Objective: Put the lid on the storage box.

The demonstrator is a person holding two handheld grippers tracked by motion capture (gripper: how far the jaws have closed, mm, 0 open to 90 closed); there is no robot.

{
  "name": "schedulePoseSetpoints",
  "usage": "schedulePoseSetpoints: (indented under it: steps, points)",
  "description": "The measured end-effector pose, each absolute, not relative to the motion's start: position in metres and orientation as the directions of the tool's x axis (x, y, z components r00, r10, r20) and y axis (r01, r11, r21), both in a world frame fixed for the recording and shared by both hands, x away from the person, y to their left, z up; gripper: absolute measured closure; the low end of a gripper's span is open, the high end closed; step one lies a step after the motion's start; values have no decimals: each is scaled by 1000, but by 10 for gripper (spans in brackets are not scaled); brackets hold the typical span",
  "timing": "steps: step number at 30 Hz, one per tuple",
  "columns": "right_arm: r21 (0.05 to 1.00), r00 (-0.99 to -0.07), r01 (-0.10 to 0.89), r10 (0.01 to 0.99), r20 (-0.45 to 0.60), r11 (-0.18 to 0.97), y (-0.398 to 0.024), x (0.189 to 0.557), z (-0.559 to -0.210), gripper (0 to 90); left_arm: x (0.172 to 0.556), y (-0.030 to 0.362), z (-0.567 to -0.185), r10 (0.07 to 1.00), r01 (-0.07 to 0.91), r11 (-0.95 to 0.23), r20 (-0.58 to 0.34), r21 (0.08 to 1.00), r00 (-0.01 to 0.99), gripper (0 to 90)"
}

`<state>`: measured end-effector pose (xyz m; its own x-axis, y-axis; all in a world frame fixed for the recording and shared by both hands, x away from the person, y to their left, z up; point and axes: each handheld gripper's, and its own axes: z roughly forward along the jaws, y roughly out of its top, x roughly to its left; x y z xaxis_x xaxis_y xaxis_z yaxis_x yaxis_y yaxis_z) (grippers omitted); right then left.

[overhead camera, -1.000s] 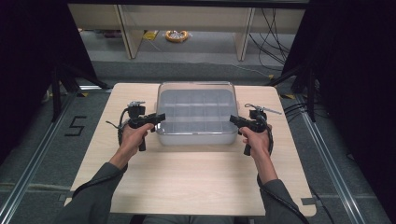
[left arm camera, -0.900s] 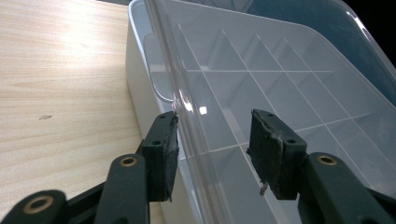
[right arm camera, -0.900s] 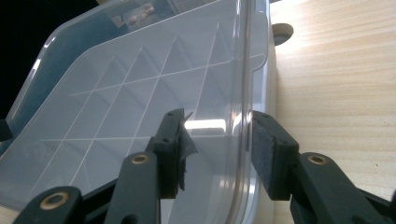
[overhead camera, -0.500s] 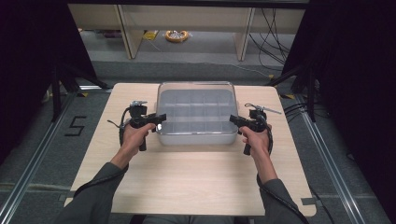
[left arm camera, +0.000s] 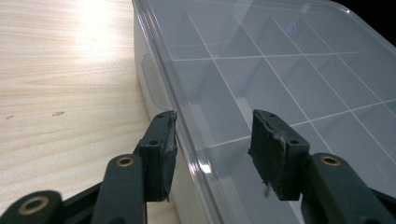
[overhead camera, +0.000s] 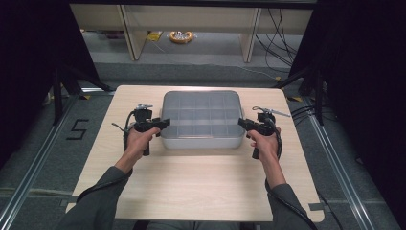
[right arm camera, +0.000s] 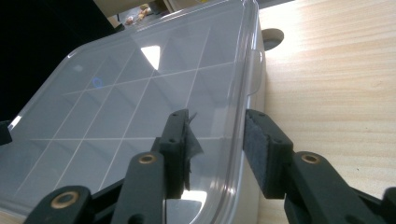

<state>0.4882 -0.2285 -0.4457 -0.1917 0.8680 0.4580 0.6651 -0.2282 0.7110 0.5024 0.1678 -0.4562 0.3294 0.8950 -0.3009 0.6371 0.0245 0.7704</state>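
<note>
Currently clear lidded plastic compartment box mid-desk, long axis parallel to desk's near edge; left gripper, right gripper jaws apart, straddling lid's end rims.

A black "5", seemingly taped, marks the floor.

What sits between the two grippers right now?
The clear lidded compartment box spans the gap between left gripper and right gripper; each gripper view shows open jaws straddling its lid edge.

Clear lidded box occupied table centre — left gripper and right gripper straddled its side rims, jaws apart. Near half of table lay bare.
</note>
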Motion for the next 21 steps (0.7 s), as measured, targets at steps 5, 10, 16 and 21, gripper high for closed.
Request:
schedulePoseSetpoints:
  steps: [5,10,16,21]
  points:
    - [652,-141,709,851,505,-269,-225,487,-441,620,502,168,-457,894,636,26,-303,771,331,505]
    - [644,-135,713,847,513,-276,-225,487,-441,621,503,168,-457,890,635,48,-321,771,322,508]
    - [634,-127,720,844,521,-283,-225,486,-440,616,502,171,-458,887,646,68,-343,760,309,486]
    - [665,-149,697,852,502,-270,-229,485,-442,603,499,171,-457,877,637,116,-380,762,294,460]
